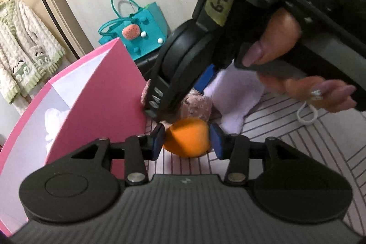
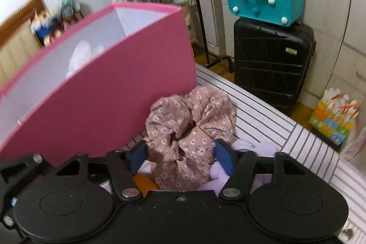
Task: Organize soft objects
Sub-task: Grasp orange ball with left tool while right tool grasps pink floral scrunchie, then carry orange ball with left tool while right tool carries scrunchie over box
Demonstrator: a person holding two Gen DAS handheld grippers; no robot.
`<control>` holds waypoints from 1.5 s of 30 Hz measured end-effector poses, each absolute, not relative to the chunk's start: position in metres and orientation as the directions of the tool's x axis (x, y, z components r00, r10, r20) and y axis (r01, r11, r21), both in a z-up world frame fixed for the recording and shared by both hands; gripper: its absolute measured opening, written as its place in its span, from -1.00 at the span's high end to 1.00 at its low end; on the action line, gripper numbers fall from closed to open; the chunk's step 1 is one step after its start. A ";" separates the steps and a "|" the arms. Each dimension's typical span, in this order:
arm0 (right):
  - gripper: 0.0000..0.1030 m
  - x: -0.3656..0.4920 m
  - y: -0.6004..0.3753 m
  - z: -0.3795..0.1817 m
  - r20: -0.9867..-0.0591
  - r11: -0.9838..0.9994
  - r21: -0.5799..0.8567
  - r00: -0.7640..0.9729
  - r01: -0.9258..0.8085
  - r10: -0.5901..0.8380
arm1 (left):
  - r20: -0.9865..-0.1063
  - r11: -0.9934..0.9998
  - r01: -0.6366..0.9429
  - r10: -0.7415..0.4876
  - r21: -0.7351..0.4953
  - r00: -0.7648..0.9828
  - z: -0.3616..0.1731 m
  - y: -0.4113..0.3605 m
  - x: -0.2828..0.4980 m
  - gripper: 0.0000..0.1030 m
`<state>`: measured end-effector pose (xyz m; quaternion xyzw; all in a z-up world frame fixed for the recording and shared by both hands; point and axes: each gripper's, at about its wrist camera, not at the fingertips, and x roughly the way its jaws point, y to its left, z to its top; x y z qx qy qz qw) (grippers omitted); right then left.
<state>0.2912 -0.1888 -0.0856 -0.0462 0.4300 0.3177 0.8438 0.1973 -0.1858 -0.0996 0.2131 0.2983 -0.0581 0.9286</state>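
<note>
Box (image 2: 128, 93) beside scrunchie (image 2: 189, 129), perhaps touching.

The black left gripper with blue pads (image 1: 187, 141) pointed downward, its jaws set close on either side of something round. The black right gripper with blue pads (image 2: 180, 150) angled steeply down, jaws partly apart, fabric bunched between them. The bare right hand (image 1: 297, 65) wrapped its handle, sleeve dark.
</note>
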 end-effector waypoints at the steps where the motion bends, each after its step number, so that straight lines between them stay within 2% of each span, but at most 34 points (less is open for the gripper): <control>1: 0.10 0.289 -0.187 -0.086 -0.760 0.795 0.176 0.433 -0.580 0.484 | -0.590 0.905 0.231 0.026 0.356 0.807 -0.101 -0.184 0.200 0.13; 2: 0.39 0.287 -0.188 -0.085 -0.759 0.794 0.172 0.435 -0.583 0.484 | -0.603 0.912 0.223 0.033 0.345 0.797 -0.102 -0.181 0.203 0.13; 3: 0.53 0.286 -0.190 -0.084 -0.755 0.793 0.184 0.433 -0.581 0.492 | -0.612 0.917 0.217 0.036 0.335 0.790 -0.103 -0.178 0.206 0.14; 5: 0.66 0.284 -0.195 -0.082 -0.747 0.796 0.202 0.436 -0.571 0.502 | -0.623 0.926 0.207 0.038 0.315 0.781 -0.103 -0.172 0.211 0.16; 12: 0.67 0.276 -0.206 -0.072 -0.706 0.792 0.248 0.456 -0.557 0.542 | -0.633 0.945 0.206 0.002 0.255 0.774 -0.098 -0.159 0.209 0.26; 26: 0.66 0.236 -0.213 -0.052 -0.688 0.820 0.240 0.505 -0.520 0.521 | -0.684 0.948 0.295 -0.138 0.117 0.716 -0.075 -0.125 0.202 0.27; 45: 0.65 0.149 -0.226 -0.033 -0.684 0.868 0.228 0.562 -0.441 0.465 | -0.716 0.893 0.448 -0.290 0.036 0.635 -0.057 -0.116 0.149 0.26</control>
